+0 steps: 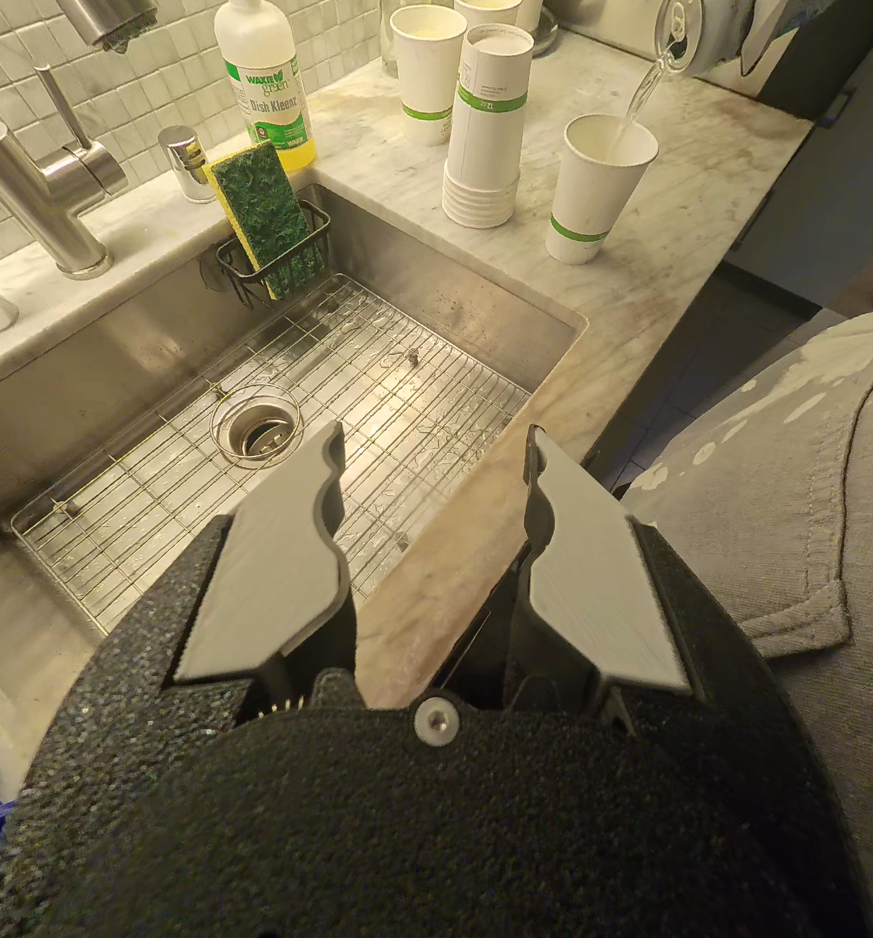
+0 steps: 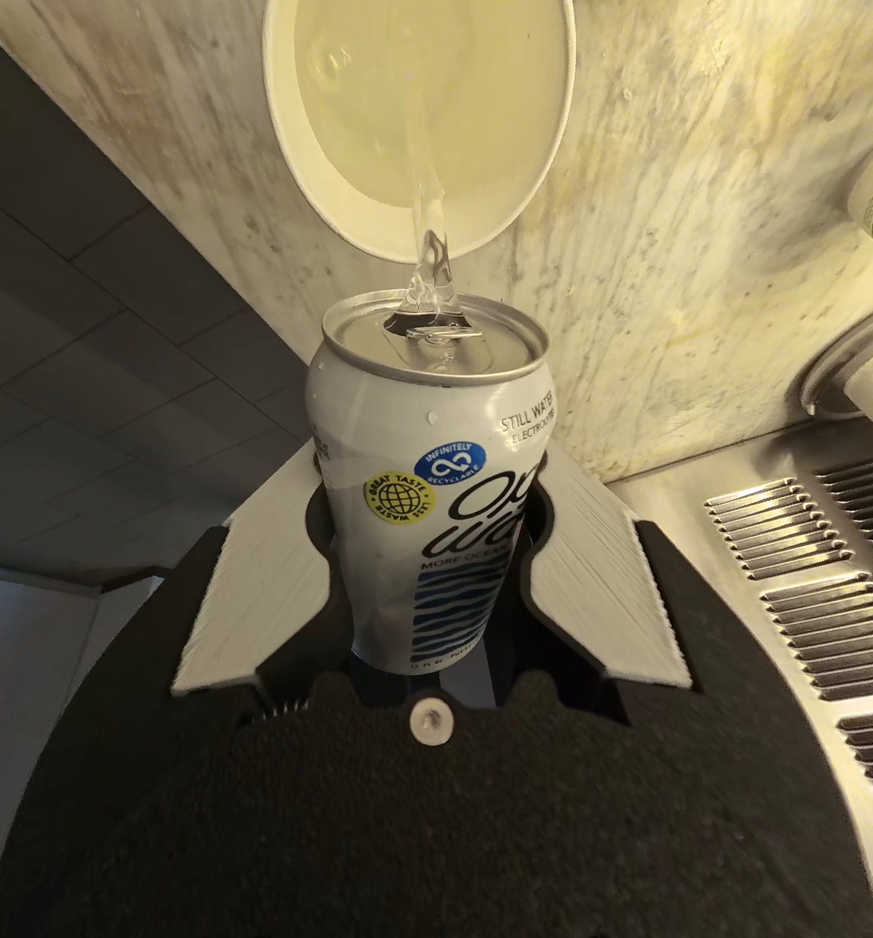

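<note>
My right gripper (image 2: 426, 459) is shut on a white drink can (image 2: 424, 457) with blue wave print. The can is tipped over a white paper cup (image 2: 515, 167) and a clear stream (image 2: 431, 243) runs from its opening into the cup, which holds liquid. In the left wrist view the same can (image 1: 688, 35) pours at top right into the cup (image 1: 596, 193) with a green band, standing on the marble counter (image 1: 678, 243). My left gripper (image 1: 434, 441) is open and empty, held above the sink's front right edge.
A steel sink (image 1: 449, 299) with a wire grid (image 1: 322, 406) and drain (image 1: 256, 431). A sponge (image 1: 266, 213) in a black caddy, a soap bottle (image 1: 266, 86), a faucet (image 1: 33, 193). A stack of upturned cups (image 1: 485, 132) and another cup (image 1: 426, 76). A vented metal tray (image 2: 804, 609) at right. A person's grey clothing (image 1: 779, 507). My right fingertips sit around 45 centimeters from my left ones.
</note>
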`<state>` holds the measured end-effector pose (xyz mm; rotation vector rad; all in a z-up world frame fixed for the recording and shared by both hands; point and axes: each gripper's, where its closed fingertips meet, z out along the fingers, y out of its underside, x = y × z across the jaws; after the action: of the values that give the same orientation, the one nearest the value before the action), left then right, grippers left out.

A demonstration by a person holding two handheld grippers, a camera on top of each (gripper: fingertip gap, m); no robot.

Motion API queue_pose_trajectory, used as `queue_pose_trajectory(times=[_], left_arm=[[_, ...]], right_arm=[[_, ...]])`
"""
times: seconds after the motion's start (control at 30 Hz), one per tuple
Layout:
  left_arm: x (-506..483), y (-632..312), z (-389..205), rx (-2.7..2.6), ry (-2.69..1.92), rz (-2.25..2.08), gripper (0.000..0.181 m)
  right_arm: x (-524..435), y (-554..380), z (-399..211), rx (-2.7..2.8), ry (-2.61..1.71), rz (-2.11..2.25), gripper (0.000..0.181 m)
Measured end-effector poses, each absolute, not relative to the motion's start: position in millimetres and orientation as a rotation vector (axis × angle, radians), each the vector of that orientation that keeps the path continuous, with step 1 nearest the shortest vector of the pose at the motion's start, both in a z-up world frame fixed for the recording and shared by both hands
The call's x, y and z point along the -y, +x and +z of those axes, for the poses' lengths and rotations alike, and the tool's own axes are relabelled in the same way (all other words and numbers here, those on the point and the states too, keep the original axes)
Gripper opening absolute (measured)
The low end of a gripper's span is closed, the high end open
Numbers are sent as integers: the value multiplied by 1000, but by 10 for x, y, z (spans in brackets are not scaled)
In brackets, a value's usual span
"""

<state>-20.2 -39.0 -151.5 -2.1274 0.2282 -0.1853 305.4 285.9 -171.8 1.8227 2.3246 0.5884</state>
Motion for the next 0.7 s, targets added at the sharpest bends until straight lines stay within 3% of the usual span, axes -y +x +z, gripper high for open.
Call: queue_pose_trajectory(times=[0.7], left_arm=[[415, -220, -1532, -215, -2120, -187, 70]], right_arm=[[-2928, 3060, -1654, -2338, 1745, 702, 72]])
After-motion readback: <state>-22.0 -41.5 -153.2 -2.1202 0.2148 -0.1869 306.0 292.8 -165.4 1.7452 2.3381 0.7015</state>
